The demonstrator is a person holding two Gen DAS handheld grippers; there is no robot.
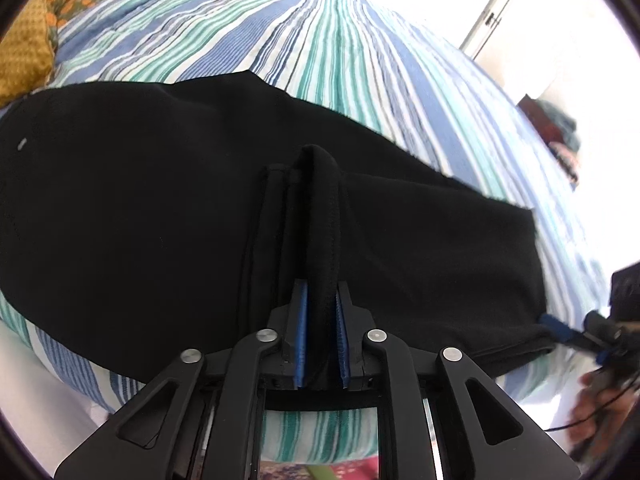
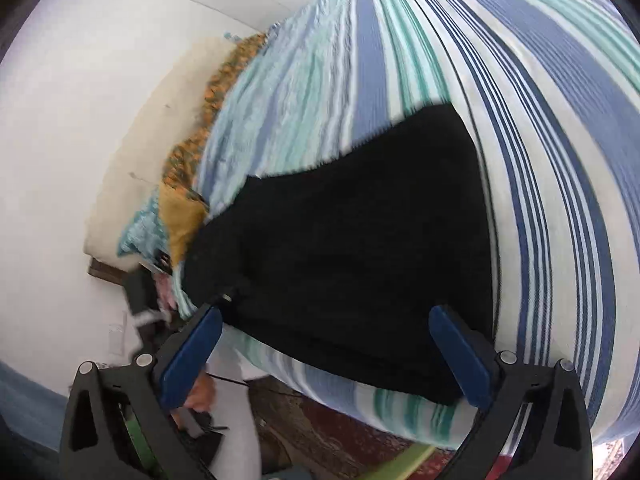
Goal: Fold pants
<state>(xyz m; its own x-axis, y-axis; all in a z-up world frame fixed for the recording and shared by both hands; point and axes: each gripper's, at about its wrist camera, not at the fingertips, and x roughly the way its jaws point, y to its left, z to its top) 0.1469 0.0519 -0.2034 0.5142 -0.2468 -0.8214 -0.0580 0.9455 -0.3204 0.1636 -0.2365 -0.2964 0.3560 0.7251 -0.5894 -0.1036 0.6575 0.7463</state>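
Note:
Black pants point(image 1: 160, 184) lie folded across a bed with a blue, teal and white striped sheet point(image 1: 320, 40). My left gripper point(image 1: 320, 308) points down at them, and a raised ridge of black fabric fills the narrow gap between its blue pads point(image 1: 301, 332). In the right wrist view the pants point(image 2: 360, 240) reach the bed's near edge. My right gripper point(image 2: 326, 356) is open wide, its blue pads point(image 2: 192, 356) either side of that near hem without pressing it. The left wrist view shows the right gripper point(image 1: 560, 330) at the pants' right corner.
An orange and yellow patterned pillow point(image 1: 24, 64) lies at the head of the bed. White doors point(image 1: 500, 12) stand beyond the far side. A person's hand point(image 1: 592, 400) holds the right gripper. A patterned rug point(image 2: 340, 432) lies on the floor below the bed edge.

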